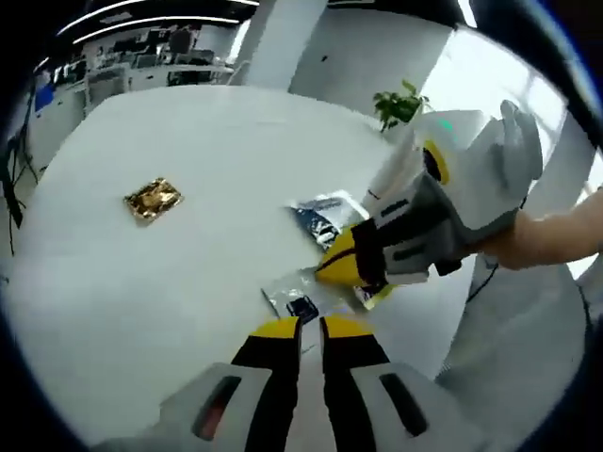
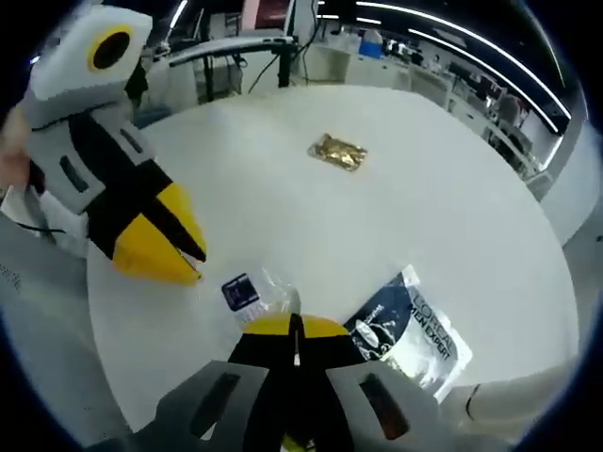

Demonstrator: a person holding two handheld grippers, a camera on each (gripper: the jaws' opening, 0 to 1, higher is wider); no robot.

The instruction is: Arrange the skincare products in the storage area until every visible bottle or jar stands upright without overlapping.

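A: White round table (image 2: 452, 188) held 3 sachets, no bottle or jar seen. Dark blue sachet (image 2: 405, 330) lay just right of the right gripper (image 2: 294, 331); clear sachet (image 2: 256, 292) sat at its tips; gold sachet (image 2: 338, 151) lay well apart, mid-table.

B: Jaw state?

A: Right gripper's jaws looked pressed together on the clear sachet's edge (contact point hidden, so a judgement). Left gripper (image 1: 311, 325) had its jaws together, apparently empty; cannot tell for certain.

B: Advice?

A: Lift slowly, keep the sachet flat, avoid dragging onto the blue one.
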